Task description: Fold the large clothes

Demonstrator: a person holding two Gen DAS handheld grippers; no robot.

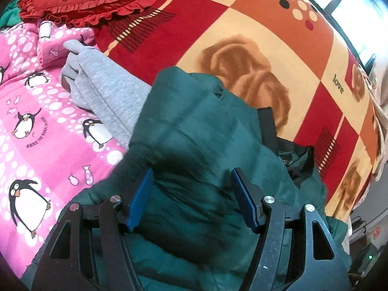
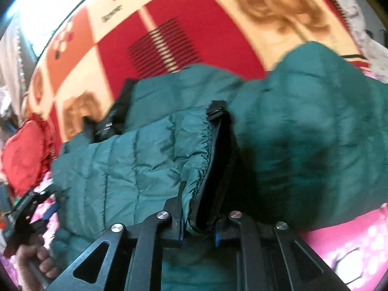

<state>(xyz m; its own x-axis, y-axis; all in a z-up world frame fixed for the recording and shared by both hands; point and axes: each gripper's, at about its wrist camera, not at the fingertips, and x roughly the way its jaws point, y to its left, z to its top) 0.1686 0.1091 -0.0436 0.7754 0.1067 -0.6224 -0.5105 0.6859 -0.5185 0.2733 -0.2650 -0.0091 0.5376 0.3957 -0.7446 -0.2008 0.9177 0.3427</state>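
Presently, the jacket (image 2: 150, 160), spread on the blanket (image 2: 169, 19), is gripped at its zipper edge (image 2: 206, 194) by the right gripper (image 2: 197, 218); the fold should be drawn low and evenly toward 12 o'clock. The left gripper (image 1: 191, 194) hangs open, padding lying between its fingers toward 12 o'clock.

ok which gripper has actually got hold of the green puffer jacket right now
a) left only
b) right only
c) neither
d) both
b: the right gripper is closed on the black zipper edge of the green puffer jacket, while the left gripper hovers over the jacket with its blue pads spread wide apart and nothing pinched between them.
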